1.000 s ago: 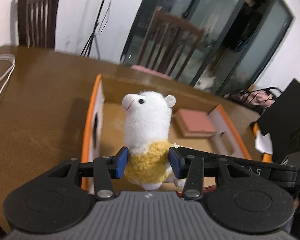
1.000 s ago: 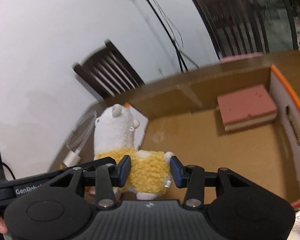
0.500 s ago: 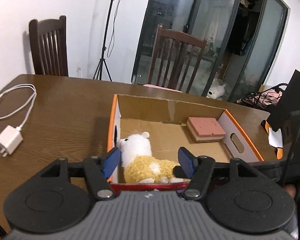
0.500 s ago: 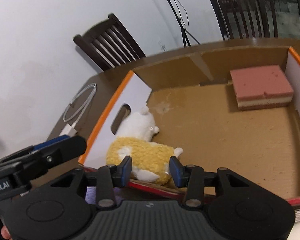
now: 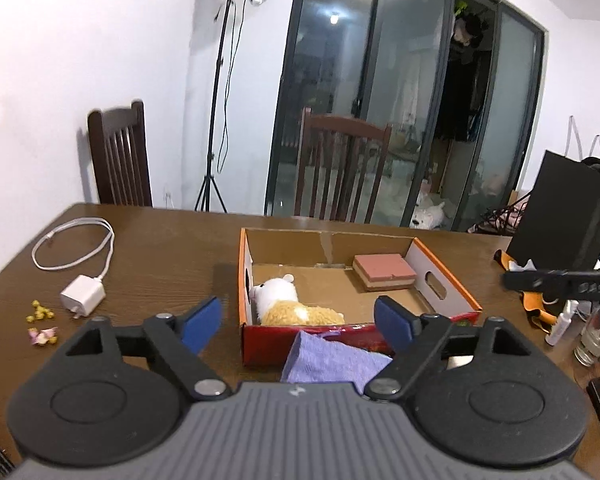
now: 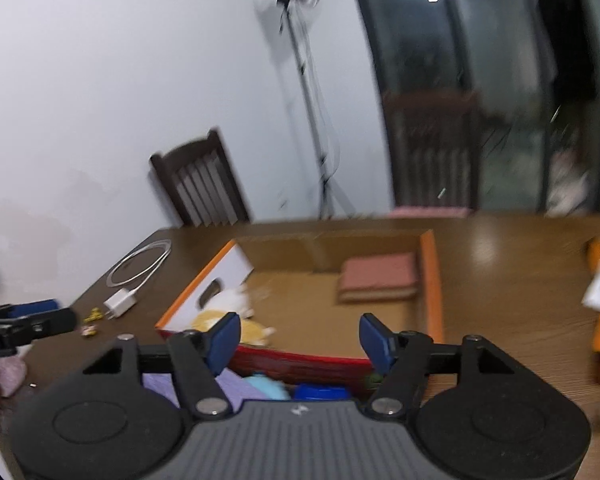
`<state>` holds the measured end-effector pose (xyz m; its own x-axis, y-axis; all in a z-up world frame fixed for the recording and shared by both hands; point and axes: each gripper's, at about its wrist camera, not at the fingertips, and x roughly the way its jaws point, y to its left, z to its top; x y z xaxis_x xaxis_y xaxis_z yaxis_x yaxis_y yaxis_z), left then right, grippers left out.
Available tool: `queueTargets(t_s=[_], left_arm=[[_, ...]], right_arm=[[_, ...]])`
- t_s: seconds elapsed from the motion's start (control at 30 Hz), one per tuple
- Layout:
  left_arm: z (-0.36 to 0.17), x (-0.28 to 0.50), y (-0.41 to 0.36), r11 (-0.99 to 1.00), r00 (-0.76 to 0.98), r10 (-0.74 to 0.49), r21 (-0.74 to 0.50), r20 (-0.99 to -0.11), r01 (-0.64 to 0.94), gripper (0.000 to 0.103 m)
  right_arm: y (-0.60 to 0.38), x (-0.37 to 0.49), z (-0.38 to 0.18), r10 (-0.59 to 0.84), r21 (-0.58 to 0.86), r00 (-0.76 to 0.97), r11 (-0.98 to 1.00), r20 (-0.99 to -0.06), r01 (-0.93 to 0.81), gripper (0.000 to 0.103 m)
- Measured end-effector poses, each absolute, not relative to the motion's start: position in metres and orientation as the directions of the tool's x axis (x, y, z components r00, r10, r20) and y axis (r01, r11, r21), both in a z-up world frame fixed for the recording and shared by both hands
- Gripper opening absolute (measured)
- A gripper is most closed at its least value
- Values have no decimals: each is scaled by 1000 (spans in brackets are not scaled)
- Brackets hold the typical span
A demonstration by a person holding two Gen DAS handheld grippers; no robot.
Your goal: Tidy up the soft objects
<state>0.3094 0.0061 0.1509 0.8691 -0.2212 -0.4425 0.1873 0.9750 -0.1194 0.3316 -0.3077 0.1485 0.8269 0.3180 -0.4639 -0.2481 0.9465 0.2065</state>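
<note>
The fluffy white and yellow toy alpaca (image 5: 290,300) now lies on its side in the left corner of our orange cardboard box (image 5: 448,276) on the desk. A second ago both claws squeezed it. Now our left claw (image 5: 298,320) and right claw (image 6: 300,338) are opening, empty, pulled back.

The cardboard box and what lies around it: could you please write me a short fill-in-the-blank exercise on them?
1. The plush alpaca lies on its ____ inside the cardboard box.
2. The pink sponge sits in the box's far ____ corner.
3. The purple cloth lies ____ the box, before its red wall.

Missing words: side; right; outside
</note>
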Motion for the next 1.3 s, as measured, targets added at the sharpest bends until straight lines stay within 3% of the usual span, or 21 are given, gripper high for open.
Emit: queueTargets(t_s=[0.13,0.37,0.5,0.63,0.73,0.83,0.9,1.1,1.2,1.3], left_arm=[[152,273,4,976,899,-219,-88,-378,200,95],[133,216,-3,967,912,-252,-60,-322,246,98],[121,185,-9,963,915,-258,1,-309,271,98],[102,164,1,958,907,-283,-54,-310,281,99],[81,164,8,958,887,-286,-122,-363,259,99],[56,165,1,928,833,-372,-170,-409,331,99],[42,169,-16,913,801,-404,-146,-441,380,99],[10,208,-51,918,735,-381,-132,-560,375,77],[-1,221,-58,923,704,-367,-146,-608,355,54],[-4,227,-61,937,720,-330,-122,-611,326,48]], right_arm=[[-323,285,159,256,140,891,966,-374,-218,75],[-319,217,143,277,147,918,959,-284,-244,79],[-305,188,125,338,151,891,940,-304,-305,80],[-285,159,107,341,91,887,940,-310,-330,85],[-266,152,86,333,51,876,940,-348,-337,86],[-252,155,61,337,55,850,937,-405,-345,86],[-248,158,49,339,80,836,938,-431,-339,85],[-272,178,33,254,90,848,966,-466,-241,85],[-289,192,24,193,90,856,981,-480,-171,85],[-301,213,16,137,86,860,990,-492,-108,84]])
